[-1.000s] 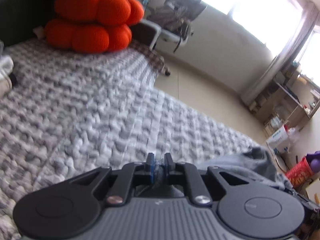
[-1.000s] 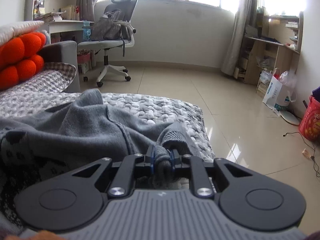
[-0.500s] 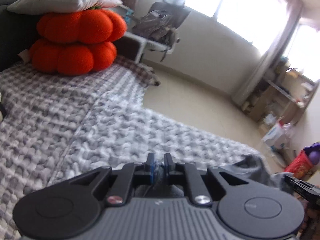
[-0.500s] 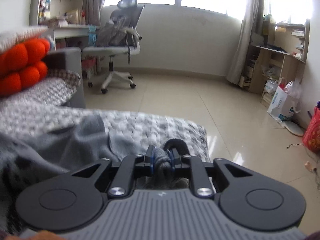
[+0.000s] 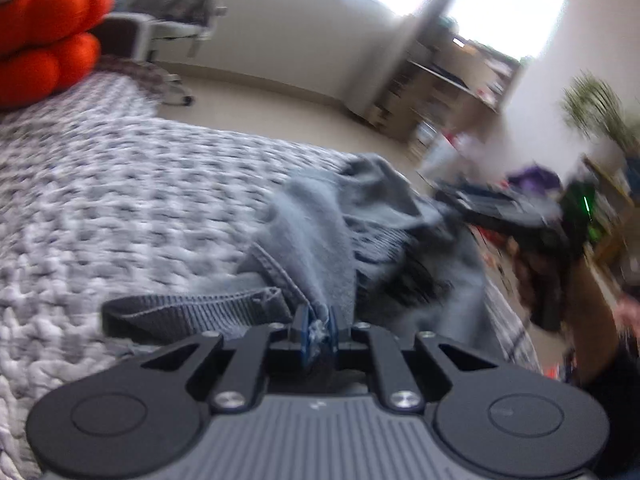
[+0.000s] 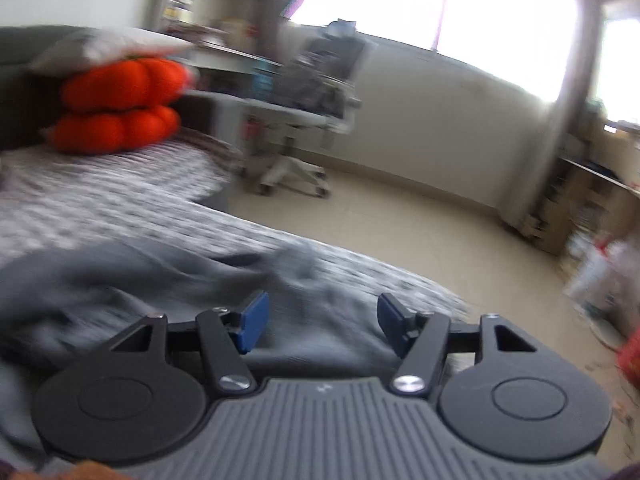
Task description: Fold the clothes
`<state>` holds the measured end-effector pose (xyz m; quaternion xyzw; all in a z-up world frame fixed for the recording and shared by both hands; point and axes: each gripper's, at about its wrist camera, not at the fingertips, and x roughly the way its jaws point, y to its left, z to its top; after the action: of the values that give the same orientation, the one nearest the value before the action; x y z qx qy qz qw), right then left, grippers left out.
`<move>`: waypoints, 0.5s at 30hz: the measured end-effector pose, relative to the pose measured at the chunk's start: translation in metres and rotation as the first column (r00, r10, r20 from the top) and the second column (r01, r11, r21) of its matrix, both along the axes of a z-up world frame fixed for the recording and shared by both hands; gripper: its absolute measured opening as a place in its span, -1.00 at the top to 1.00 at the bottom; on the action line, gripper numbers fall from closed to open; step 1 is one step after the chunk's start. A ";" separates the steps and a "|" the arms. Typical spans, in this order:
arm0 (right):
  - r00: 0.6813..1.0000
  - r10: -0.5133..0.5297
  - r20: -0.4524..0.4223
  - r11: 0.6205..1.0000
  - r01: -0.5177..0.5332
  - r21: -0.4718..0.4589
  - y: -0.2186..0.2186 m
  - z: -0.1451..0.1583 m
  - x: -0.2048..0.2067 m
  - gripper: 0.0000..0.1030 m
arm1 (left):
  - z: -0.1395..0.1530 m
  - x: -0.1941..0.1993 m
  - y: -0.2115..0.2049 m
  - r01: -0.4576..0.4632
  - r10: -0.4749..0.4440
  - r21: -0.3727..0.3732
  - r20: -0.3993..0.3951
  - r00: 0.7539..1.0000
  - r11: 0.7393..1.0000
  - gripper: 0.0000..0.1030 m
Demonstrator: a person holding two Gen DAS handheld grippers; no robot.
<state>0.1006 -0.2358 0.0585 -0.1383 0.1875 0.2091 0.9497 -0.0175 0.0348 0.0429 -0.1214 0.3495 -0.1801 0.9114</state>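
2 grippers are seen at this moment, 1 per view. In the left wrist view, the left gripper (image 5: 318, 334) is clenched on an edge of the grey garment (image 5: 320, 236), the fabric being pinched between the blue pads (image 5: 306, 334). The garment is bunched on the grey knitted bed cover (image 5: 120, 200), near the bed's far edge, with a ribbed cuff or hem (image 5: 188, 312) lying just left of the jaws. The hold is judged to serve as an anchor, so that the cloth can be drawn out or turned over for a fold. The gripper is held low and nearly level over the bed. The right gripper (image 5: 500, 210) is seen blurred at the garment's far side.

In the right wrist view, the right gripper (image 6: 318, 322) is released, its jaws spread wide with nothing between them. It is poised low over the garment (image 6: 120, 280), which lies rumpled on the bed cover beneath and ahead of the fingers. The open stance is judged to suit a fresh grasp elsewhere on the cloth. Orange cushions (image 6: 116, 100) are stacked at the bed's head, and an office chair (image 6: 316, 96) stands on the floor beyond.
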 end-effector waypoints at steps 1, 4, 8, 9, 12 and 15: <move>0.998 0.056 -0.012 0.998 -0.055 0.019 0.009 0.005 -0.004 -0.25 | 0.001 0.000 -0.007 0.030 -0.030 -0.001 0.003 1.000 1.000 0.80; 0.979 0.197 -0.057 0.979 -0.193 0.072 0.035 0.013 -0.014 -0.25 | 0.000 0.001 -0.025 0.103 -0.103 -0.022 -0.002 0.995 0.994 0.80; 0.948 0.298 -0.115 0.954 -0.293 0.062 0.072 0.011 -0.010 -0.26 | -0.009 0.005 -0.044 0.183 -0.185 -0.059 -0.033 0.982 0.981 0.90; 0.940 0.315 -0.133 0.949 -0.310 0.057 0.080 0.009 -0.007 -0.28 | -0.011 0.005 -0.049 0.192 -0.194 -0.059 -0.040 0.980 0.980 0.90; 0.915 0.332 -0.231 0.943 -0.329 0.053 0.101 -0.006 0.009 -0.28 | -0.014 0.006 -0.049 0.184 -0.187 -0.066 -0.044 0.981 0.981 0.90; 0.907 0.300 -0.297 0.948 -0.318 -0.013 0.112 -0.027 0.008 0.86 | -0.005 0.002 -0.031 0.154 -0.156 -0.103 -0.012 0.988 0.983 0.89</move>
<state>0.1086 -0.1239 0.0319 -0.1630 0.3073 0.3689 0.8619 -0.0157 0.0043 0.0383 -0.1418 0.3573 -0.2667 0.8838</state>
